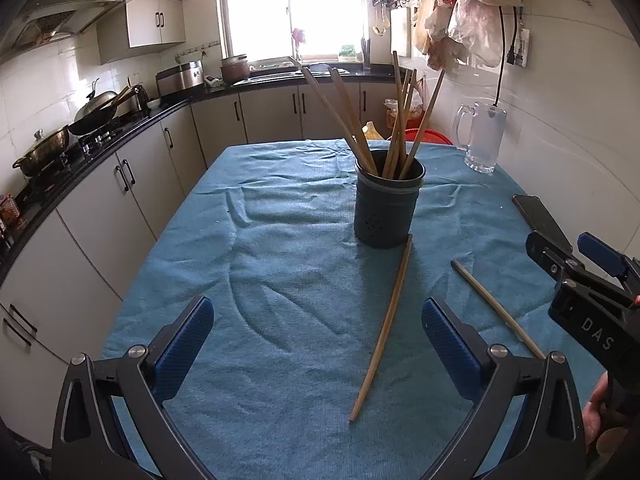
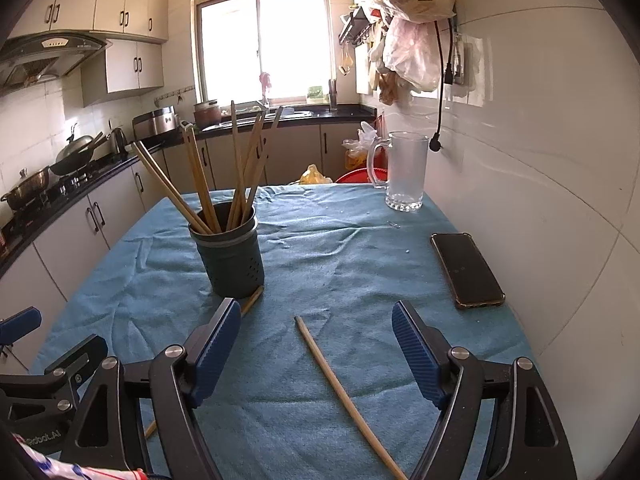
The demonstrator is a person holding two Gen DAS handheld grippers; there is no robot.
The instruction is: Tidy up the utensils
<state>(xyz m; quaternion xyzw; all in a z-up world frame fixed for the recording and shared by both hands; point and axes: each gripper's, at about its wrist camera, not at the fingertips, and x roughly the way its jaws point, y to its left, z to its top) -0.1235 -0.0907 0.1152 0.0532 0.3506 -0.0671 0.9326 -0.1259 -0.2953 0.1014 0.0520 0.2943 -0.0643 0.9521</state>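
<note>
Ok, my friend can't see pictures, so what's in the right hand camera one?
One loose chopstick lies on a blue tablecloth between the fingers of the open right gripper. Behind it, a dark cup holds more chopsticks, with a phone and a glass mug near the wall.

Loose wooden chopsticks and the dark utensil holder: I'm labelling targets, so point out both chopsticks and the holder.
Left wooden chopstick [image 1: 386,326], left wrist view, mid-shaft.
Right wooden chopstick [image 2: 344,394], right wrist view, mid-shaft.
Dark cylindrical utensil holder [image 2: 232,260], right wrist view, outer wall.

A glass mug [image 2: 404,170] and a black phone [image 2: 466,270] rest on the blue cloth [image 2: 340,248] by the wall
</note>
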